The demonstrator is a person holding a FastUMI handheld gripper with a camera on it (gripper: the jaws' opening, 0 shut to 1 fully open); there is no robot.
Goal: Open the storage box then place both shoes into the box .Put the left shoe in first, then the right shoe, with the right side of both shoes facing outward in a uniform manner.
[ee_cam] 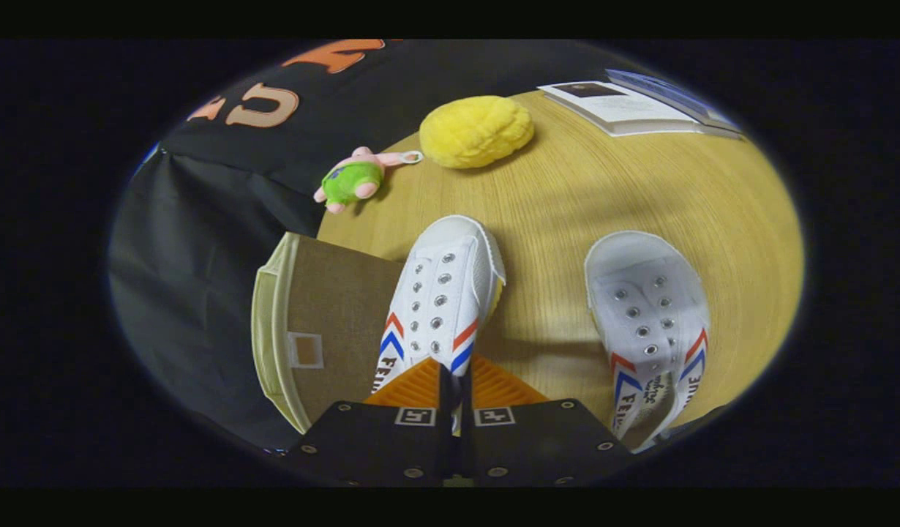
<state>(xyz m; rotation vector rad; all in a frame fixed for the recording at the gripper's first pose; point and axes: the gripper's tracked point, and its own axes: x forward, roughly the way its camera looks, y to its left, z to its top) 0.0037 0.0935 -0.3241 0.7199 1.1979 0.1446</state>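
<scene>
My gripper (456, 372) is shut on the rear part of a white canvas shoe (444, 293) with red and blue chevrons. The shoe points forward, away from the fingers, and hangs over the wooden table (567, 197). Its toe reaches past the corner of the storage box (325, 322), a brown box with a cream rim and a small label window, which lies just left of the fingers. The second white shoe (651, 322) rests on the table to the right of the fingers, toe pointing forward. I cannot tell whether the box is open.
A yellow fluffy sponge-like ball (475, 130) and a small pink and green plush toy (355, 181) lie beyond the held shoe. An open booklet (625, 106) lies at the far right of the table. Black cloth hangs to the left of the box.
</scene>
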